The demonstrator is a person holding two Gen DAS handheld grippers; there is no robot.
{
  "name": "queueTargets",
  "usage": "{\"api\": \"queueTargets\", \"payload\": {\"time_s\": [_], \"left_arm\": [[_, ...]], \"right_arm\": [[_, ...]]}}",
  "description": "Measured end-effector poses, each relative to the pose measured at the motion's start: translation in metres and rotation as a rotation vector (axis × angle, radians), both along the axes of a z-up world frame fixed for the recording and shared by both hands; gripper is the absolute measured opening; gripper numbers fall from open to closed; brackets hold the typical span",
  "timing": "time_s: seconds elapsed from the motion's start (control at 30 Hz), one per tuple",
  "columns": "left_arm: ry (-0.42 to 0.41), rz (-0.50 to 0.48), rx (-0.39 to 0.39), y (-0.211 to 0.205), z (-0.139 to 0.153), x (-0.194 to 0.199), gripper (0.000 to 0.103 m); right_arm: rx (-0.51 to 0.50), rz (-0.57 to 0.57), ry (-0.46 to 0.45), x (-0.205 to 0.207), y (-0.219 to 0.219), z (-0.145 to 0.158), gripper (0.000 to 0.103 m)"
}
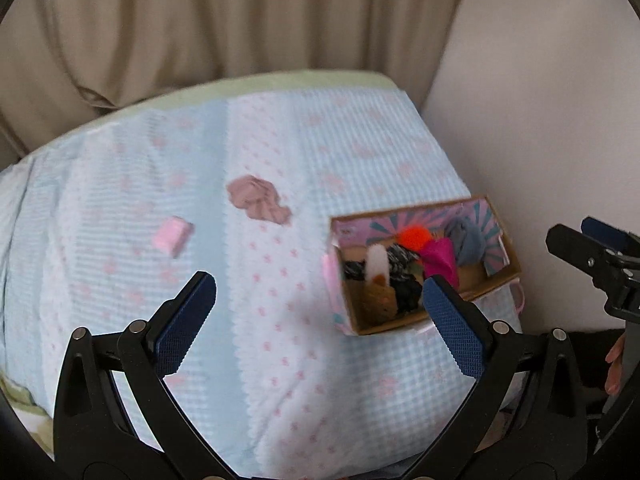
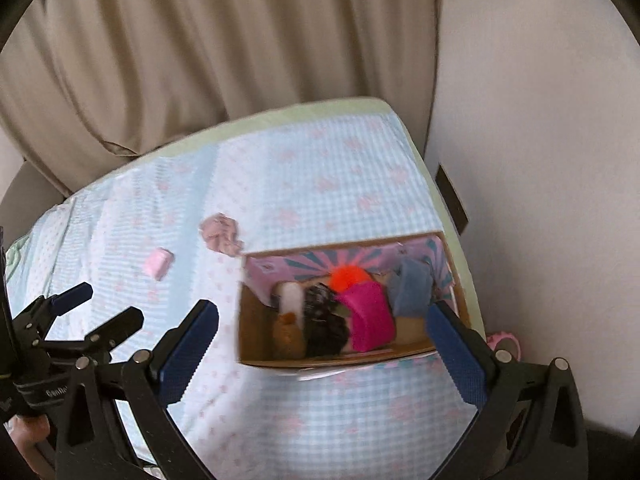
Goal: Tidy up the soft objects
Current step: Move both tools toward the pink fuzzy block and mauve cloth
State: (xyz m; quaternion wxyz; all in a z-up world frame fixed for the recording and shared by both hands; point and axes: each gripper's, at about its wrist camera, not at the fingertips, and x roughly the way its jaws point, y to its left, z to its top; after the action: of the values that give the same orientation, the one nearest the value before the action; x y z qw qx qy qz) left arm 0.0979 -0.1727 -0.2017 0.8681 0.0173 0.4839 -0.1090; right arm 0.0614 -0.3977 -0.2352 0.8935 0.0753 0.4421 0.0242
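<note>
1. Soft objects fill a cardboard box [image 2: 256,328] that sits on a bed cover [image 1: 280,360] of pale blue check with pink motifs; in the right wrist view the box lies at about 3 o'clock of centre, its inner walls printed in pink and teal rays.
2. Inside the box, from 9 o'clock to 3 o'clock in the right wrist view, sit a white piece [image 2: 292,296] with a tan plush [image 2: 288,334] below it, a black-and-white knit bundle [image 2: 324,320], a magenta cloth [image 2: 368,316] and a grey-blue cloth [image 2: 410,288]; an orange pompom [image 2: 348,276] rests behind them at 12 o'clock.
3. Two soft things lie loose on the cover, well apart from the box: a crumpled mauve cloth [image 1: 258,200] at about 12 o'clock of the left gripper's fingers, and a small pink block [image 1: 174,236] at about 10 o'clock.
4. The left gripper [image 1: 320,320] has its blue-padded fingers spread wide, with nothing between them (the right-hand pad overlaps the box's near edge in its own view).
5. The right gripper [image 2: 324,356] is likewise spread wide and empty, its fingers framing the box's near wall.
6. A beige curtain [image 1: 200,20] hangs behind the bed, beside a plain wall [image 2: 540,160] at 3 o'clock.
</note>
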Motion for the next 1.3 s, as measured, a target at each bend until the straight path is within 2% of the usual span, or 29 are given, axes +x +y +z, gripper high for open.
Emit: {"api": "queueTargets", "payload": {"time_s": [0.17, 0.3, 0.47, 0.53, 0.73, 0.87, 1.0, 1.13, 1.3], "left_arm": [[-0.077, 0.045, -0.040, 0.057, 0.038, -0.020, 0.103], [-0.111, 0.082, -0.022, 0.101, 0.054, -0.033, 0.103], [-0.187, 0.137, 0.028, 0.153, 0.074, -0.048, 0.103], [-0.211, 0.149, 0.025, 0.173, 0.079, -0.052, 0.103], [-0.225, 0.180, 0.021, 0.220, 0.081, -0.049, 0.103], [-0.209, 0.171, 0.036, 0.242, 0.071, -0.037, 0.103], [-0.189, 0.137, 0.016, 0.255, 0.056, -0.020, 0.103], [-0.149, 0.095, -0.004, 0.262, 0.025, 0.007, 0.103], [-0.129, 0.037, -0.031, 0.271, -0.035, 0.052, 0.103]], "right_arm": [[-0.018, 0.020, -0.085, -0.019, 0.045, 0.036, 0.103], [-0.054, 0.046, -0.130, -0.029, 0.087, 0.053, 0.103], [-0.097, 0.075, -0.169, -0.036, 0.135, 0.061, 0.103], [-0.118, 0.092, -0.178, -0.037, 0.152, 0.061, 0.103], [-0.097, 0.111, -0.188, -0.027, 0.191, 0.055, 0.103], [-0.083, 0.113, -0.190, -0.013, 0.212, 0.050, 0.103], [-0.075, 0.100, -0.179, 0.003, 0.227, 0.041, 0.103], [-0.072, 0.076, -0.158, 0.027, 0.244, 0.016, 0.103], [-0.084, 0.042, -0.142, 0.073, 0.259, -0.034, 0.103]]}}
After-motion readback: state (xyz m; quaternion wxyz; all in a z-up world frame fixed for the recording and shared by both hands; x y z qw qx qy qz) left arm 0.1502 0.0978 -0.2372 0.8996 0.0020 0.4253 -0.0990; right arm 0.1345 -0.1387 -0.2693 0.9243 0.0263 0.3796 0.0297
